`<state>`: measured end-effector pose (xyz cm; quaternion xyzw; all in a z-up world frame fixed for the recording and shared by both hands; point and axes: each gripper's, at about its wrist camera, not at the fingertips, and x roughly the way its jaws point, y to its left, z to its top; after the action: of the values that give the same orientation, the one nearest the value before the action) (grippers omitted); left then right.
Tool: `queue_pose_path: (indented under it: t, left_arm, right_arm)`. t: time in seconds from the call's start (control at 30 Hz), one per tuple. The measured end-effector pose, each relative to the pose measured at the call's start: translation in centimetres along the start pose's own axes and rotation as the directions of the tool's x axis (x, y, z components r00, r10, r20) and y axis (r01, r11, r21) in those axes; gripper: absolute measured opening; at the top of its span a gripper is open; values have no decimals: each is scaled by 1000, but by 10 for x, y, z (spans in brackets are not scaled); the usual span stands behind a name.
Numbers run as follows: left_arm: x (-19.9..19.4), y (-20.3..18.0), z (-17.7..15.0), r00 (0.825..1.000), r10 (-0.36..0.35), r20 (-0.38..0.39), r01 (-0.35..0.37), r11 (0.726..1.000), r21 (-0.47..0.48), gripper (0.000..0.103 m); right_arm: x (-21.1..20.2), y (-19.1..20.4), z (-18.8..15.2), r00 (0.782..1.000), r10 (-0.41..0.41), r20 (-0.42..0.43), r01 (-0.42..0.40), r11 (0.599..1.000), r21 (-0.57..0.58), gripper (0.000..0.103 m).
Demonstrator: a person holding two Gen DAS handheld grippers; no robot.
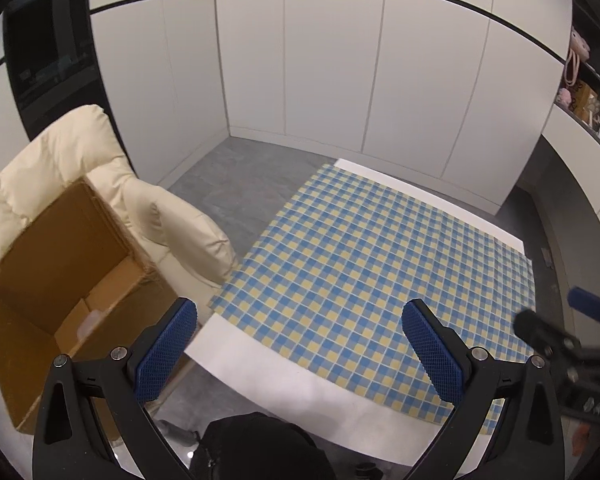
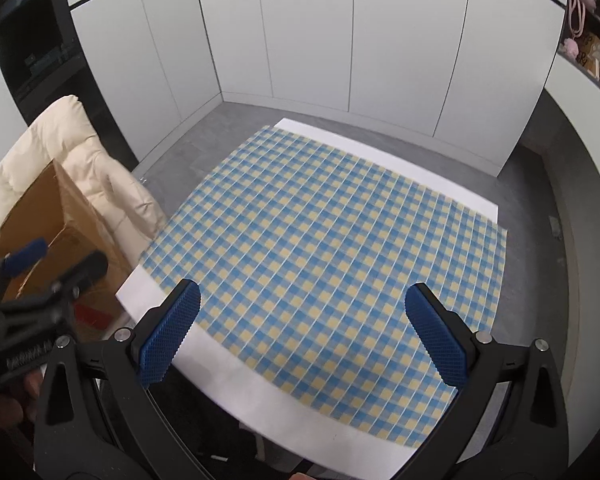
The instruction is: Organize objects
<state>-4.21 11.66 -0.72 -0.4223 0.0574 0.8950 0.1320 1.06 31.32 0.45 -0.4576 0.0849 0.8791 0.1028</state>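
Observation:
A blue and yellow checked cloth [image 1: 380, 280] [image 2: 332, 248] covers a white table [image 1: 284, 380] [image 2: 236, 380], and nothing lies on it. My left gripper [image 1: 300, 344] hangs open above the table's near left corner, its blue pads wide apart and holding nothing. My right gripper [image 2: 304, 332] is open too, above the near edge of the cloth. An open cardboard box [image 1: 60, 280] [image 2: 60, 232] stands on a cream armchair [image 1: 60, 160] [image 2: 72, 152] left of the table. Pale items [image 1: 92, 320] lie at the box's bottom, too unclear to name.
White cabinet doors [image 1: 320, 80] line the far wall behind grey floor [image 1: 236, 176]. A shelf [image 1: 588, 104] at the right holds small items and a pink bag. The other gripper [image 1: 560, 340] shows at the right edge of the left wrist view. A dark object [image 1: 260, 448] sits below the table edge.

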Motion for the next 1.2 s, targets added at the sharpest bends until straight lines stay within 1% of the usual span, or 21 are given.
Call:
queue_pose_path:
  t: [0.13, 0.23, 0.37, 0.47, 0.57, 0.67, 0.8, 0.93, 1.07, 1.2]
  left_arm:
    - [-16, 4, -6, 1000, 23, -6, -23, 999, -33, 102]
    - [-34, 7, -22, 999, 48, -3, -48, 997, -56, 102]
    - [-48, 8, -44, 998, 62, -27, -64, 995, -83, 102]
    - [-51, 6, -53, 995, 87, -52, -90, 994, -66, 102]
    - [-51, 6, -61, 992, 82, -93, -91, 992, -90, 102]
    - [-55, 9, -68, 992, 83, -95, -93, 990, -106, 102]
    - [-55, 11, -70, 991, 82, -107, -94, 989, -110, 102]
    - [-57, 14, -70, 992, 75, -99, -87, 988, -124, 102]
    - [-57, 15, -67, 994, 67, -92, -79, 989, -124, 102]
    - [-57, 17, -65, 993, 80, -87, -90, 988, -126, 102]
  right_arm:
    - [-14, -5, -15, 1000, -6, 4, 6, 1000, 1, 103]
    - [-20, -10, -26, 1000, -5, -19, 5, 1000, 16, 103]
    - [-29, -11, -37, 1000, -4, -15, 5, 1000, 5, 103]
    - [-33, -4, -43, 999, 16, -30, -16, 1000, -11, 103]
    - [-38, 7, -45, 1000, 26, -14, -26, 999, -41, 103]
    - [-40, 18, -49, 999, 45, -14, -46, 996, -73, 103]
    - [-40, 23, -50, 999, 43, -16, -44, 996, -84, 103]
    - [-38, 27, -53, 998, 53, -30, -56, 994, -94, 103]
    - [-37, 26, -53, 998, 51, -26, -53, 994, -95, 103]
    - [-38, 25, -52, 999, 46, -22, -48, 994, -95, 103]
